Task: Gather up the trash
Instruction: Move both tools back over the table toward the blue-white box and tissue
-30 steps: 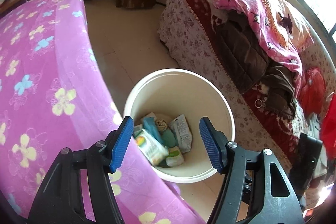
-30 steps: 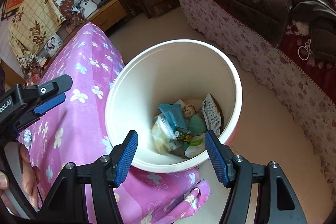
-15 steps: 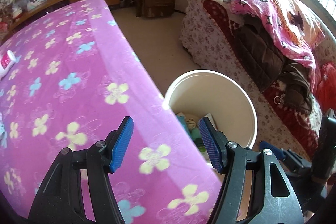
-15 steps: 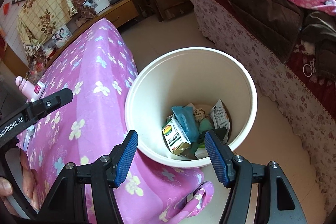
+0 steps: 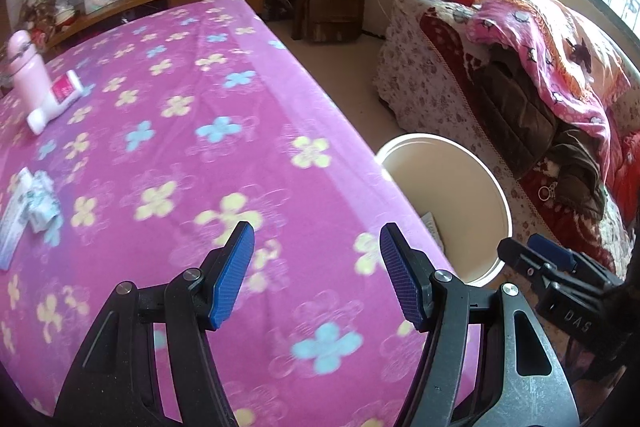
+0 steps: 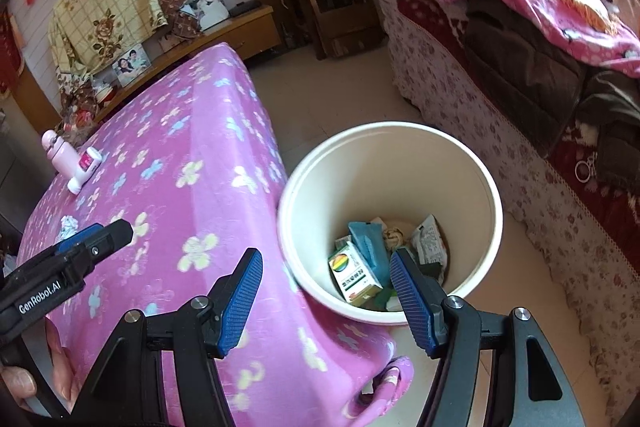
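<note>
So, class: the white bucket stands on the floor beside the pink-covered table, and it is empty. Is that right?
Not quite. The white bucket does stand on the floor beside the pink-covered table, but it is not empty: the right wrist view shows a small box and wrappers at its bottom.

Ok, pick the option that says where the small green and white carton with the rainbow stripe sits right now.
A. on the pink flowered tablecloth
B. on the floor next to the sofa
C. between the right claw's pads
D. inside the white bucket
D: the right wrist view shows the carton lying among other wrappers at the bottom of the white bucket, while the right claw stands open and empty above it.
</note>
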Motion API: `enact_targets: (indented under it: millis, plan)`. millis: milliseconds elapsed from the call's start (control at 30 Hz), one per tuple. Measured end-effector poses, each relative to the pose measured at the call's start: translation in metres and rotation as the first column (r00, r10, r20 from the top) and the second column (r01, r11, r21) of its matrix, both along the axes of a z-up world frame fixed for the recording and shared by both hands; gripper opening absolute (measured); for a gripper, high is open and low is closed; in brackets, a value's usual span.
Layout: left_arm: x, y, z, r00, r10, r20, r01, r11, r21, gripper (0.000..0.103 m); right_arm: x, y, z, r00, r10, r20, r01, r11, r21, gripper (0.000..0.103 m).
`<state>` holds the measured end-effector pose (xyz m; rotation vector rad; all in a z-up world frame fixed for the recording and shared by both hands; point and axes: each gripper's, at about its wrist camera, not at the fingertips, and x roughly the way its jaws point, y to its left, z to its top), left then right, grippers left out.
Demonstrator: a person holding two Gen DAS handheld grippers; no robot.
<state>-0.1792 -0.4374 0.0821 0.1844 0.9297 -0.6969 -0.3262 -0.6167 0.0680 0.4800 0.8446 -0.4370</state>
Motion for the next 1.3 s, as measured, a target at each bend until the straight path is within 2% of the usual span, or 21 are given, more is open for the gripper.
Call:
enact_targets:
  millis: [300, 367, 700, 1033, 1300]
  plan:
    - [-0.008, 0.053, 0.011, 0.996, 0.048, 0.07, -0.048, 0.999, -0.002, 0.064, 0.017, 0.048, 0.022, 0.998, 0.06, 0.019, -0.059, 0.997, -0.053, 0.066]
    - [-0.009, 0.066, 0.012, 0.995, 0.06, 0.082, -0.06, 0.998, 0.002, 0.064, 0.021, 0.06, 0.027, 0.997, 0.072, 0.026, -0.071, 0.996, -0.06, 0.069]
    - [0.002, 0.135, 0.015, 0.981, 0.158, 0.112, -0.159, 0.987, -0.001, 0.064, 0.054, 0.125, 0.04, 0.983, 0.177, 0.039, -0.173, 0.982, -0.077, 0.07]
    - [0.023, 0.201, 0.007, 0.959, 0.262, 0.11, -0.264, 0.964, 0.012, 0.064, 0.083, 0.168, 0.033, 0.966, 0.259, 0.014, -0.258, 0.964, -0.072, 0.07]
    - [0.054, 0.263, -0.008, 0.946, 0.32, 0.046, -0.32, 0.947, 0.005, 0.064, 0.107, 0.198, 0.015, 0.941, 0.338, -0.024, -0.339, 0.94, -0.041, 0.07]
